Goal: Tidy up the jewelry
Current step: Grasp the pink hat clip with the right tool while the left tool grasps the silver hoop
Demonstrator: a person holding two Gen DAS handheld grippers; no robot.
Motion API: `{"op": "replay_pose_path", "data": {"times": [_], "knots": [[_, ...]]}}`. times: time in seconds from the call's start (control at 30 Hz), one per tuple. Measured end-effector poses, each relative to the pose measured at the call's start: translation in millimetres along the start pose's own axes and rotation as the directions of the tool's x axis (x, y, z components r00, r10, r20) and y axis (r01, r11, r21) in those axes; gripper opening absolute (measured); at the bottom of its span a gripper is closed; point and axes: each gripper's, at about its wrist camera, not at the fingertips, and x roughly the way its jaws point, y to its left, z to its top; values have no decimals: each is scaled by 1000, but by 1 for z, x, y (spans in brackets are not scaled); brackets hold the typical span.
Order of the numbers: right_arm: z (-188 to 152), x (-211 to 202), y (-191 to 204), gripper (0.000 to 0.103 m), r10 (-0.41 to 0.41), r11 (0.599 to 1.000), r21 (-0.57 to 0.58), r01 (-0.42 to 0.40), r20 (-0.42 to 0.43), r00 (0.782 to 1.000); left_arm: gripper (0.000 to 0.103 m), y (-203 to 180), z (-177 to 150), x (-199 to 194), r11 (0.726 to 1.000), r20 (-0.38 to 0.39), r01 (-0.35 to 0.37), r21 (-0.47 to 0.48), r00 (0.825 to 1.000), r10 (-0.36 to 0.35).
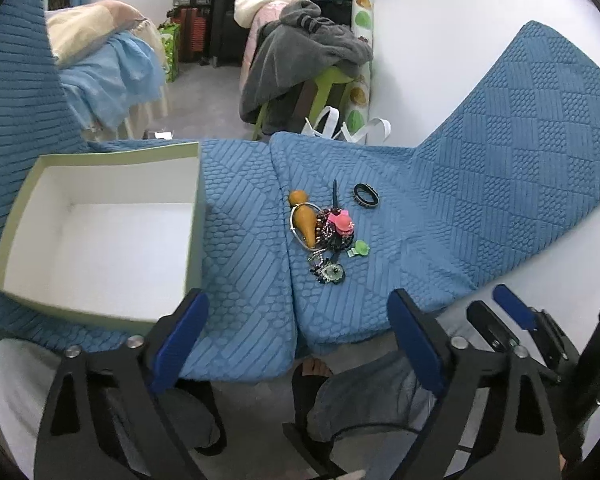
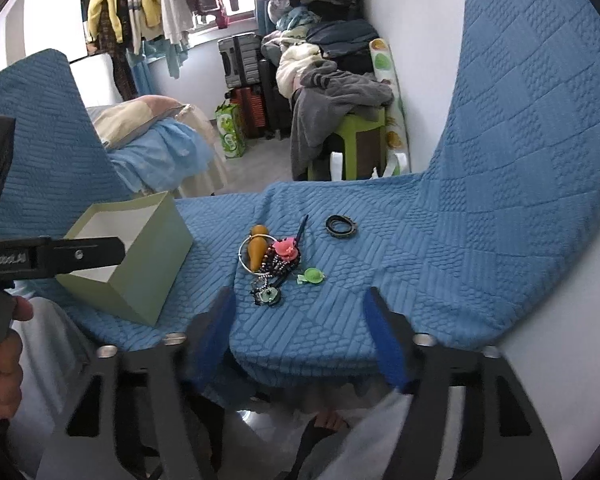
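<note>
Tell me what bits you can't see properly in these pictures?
- Jewelry pile: both views, pieces overlap and are too small to count.
- Box floor: right wrist view, its near wall and the left gripper hide it.
- Black ring: too small to tell one band from two.
- Right gripper fingers: left one motion-blurred.

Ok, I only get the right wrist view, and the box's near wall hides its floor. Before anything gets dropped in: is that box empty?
Observer: Yes. The left wrist view looks down into the green box: a bare white floor, nothing inside.
Operator: And the left gripper? I only see it side-on.
Observer: The left gripper stands open, with nothing between its fingers.
</note>
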Motion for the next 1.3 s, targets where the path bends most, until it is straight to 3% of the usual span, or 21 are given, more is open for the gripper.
{"op": "replay_pose_path", "data": {"times": [0.1, 0.23, 0.47, 0.73, 0.93, 1.3], "knots": [[1, 15, -3, 42, 14, 1000, -11, -14, 10, 1000, 79, 1, 6, 17, 1000, -10, 7, -4, 1000, -7], [6, 35, -4, 40, 44, 999, -18, -44, 15, 999, 69, 3, 12, 37, 1000, -19, 14, -13, 1000, -15], [11, 91, -17, 34, 115, 993, 8, -115, -81, 990, 57, 0, 21, 77, 999, -45, 34, -12, 998, -35], [28, 139, -24, 30, 178, 984, 10, -178, -135, 975, 36, 5, 30, 118, 998, -76, 34, -48, 996, -38], [34, 168, -23, 30, 224, 974, -3, -228, -170, 960, 34, 13, 32, 150, 996, -110, 17, -82, 994, -26], [34, 198, -9, 32, 199, 972, -74, -221, -233, 952, 25, 26, 34, 178, 990, -130, 25, -142, 991, -44]]}}
